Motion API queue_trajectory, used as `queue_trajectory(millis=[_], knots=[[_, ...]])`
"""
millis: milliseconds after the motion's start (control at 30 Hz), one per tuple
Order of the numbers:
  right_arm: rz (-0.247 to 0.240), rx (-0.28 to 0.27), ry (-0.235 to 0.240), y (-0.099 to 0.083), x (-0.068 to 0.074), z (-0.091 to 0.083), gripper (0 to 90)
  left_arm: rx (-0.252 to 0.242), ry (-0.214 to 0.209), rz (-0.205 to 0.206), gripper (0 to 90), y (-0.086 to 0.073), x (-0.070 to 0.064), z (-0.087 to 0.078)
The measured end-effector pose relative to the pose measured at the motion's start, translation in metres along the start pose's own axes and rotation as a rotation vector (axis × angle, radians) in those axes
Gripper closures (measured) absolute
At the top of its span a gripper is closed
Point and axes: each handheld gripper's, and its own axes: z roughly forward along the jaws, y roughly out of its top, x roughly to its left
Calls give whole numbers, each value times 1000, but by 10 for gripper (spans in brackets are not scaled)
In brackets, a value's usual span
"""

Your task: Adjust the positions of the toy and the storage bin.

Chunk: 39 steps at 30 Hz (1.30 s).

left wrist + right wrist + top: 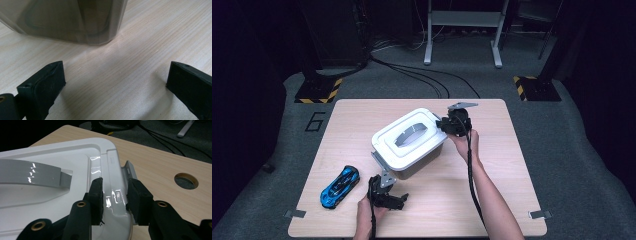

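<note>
Blue toy car (340,186) near the table's (492,200) front left corner, lying at a slant. Round hole (186,180) through the tabletop. Beyond, grey floor with a black 6 (314,121), 2 striped base plates (317,90), black cables (422,75), white stand legs (462,37).

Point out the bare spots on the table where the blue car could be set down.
Bare wood lies right of the storage box toward the table edge, and along the far-left corner. It is crowded around the toy car and left hand-held gripper.
</note>
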Motion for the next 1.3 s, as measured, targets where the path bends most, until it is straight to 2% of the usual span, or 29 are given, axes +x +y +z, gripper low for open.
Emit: queue_trajectory(millis=[33,133,167,233,300,433,467,500,567,633,667,700,733,867,900,933,967,1000,1100,1133,1167,1200,1267,1300], knots=[[7,-1,-4,0,1,1,654,-1,-1,-9,21,0,0,0],[-6,10,-3,2,1,1,643,4,2,1,21,-1,-1,-1],[-6,14,-12,3,2,-1,571,9,4,-1,21,-1,0,-1],[5,-12,-10,3,0,-8,488,7,7,8,21,-2,0,-3],[8,-29,-18,3,-4,-16,450,11,6,6,21,-3,-1,-4],[6,-32,-42,-5,-12,-38,313,3,3,2,20,-5,-1,-6],[6,-32,-42,-5,-12,-38,313,-1,3,-2,20,-6,-2,-6],[11,-30,-55,-13,-16,-47,252,5,0,3,20,-5,-1,-6],[2,-27,-66,-23,-21,-56,196,6,-1,6,18,-5,-1,-6],[5,-29,-71,-29,-23,-60,179,7,-4,4,18,-5,-1,-6],[2,-30,-82,-42,-29,-68,147,12,-10,13,18,-6,1,-7],[2,-30,-82,-42,-29,-68,147,12,-10,13,18,-6,1,-7],[4,-29,-85,-50,-32,-71,143,8,-13,9,18,-6,2,-7],[29,-10,-103,-86,-44,-79,107,14,4,5,19,-6,3,-8],[46,10,-110,-106,-49,-81,82,11,2,0,20,-6,3,-8],[46,10,-110,-106,-49,-81,82,11,2,0,20,-6,3,-8],[39,16,-106,-117,-52,-80,69,15,2,5,20,-7,4,-9],[66,53,-99,-139,-56,-78,39,18,4,8,21,-7,4,-10],[84,104,-107,-163,-59,-74,16,23,-2,-14,33,-9,4,-12],[84,104,-107,-163,-59,-74,16,11,9,-7,33,-9,5,-13],[82,115,-112,-171,-61,-74,15,7,3,-28,35,-10,5,-14],[85,131,-121,-179,-62,-75,4,-6,11,-27,35,-10,7,-19],[74,114,-123,-179,-62,-77,13,-13,14,-33,35,-9,7,-22],[42,119,-158,-179,-61,-78,12,-23,17,-36,35,-7,9,-29]])
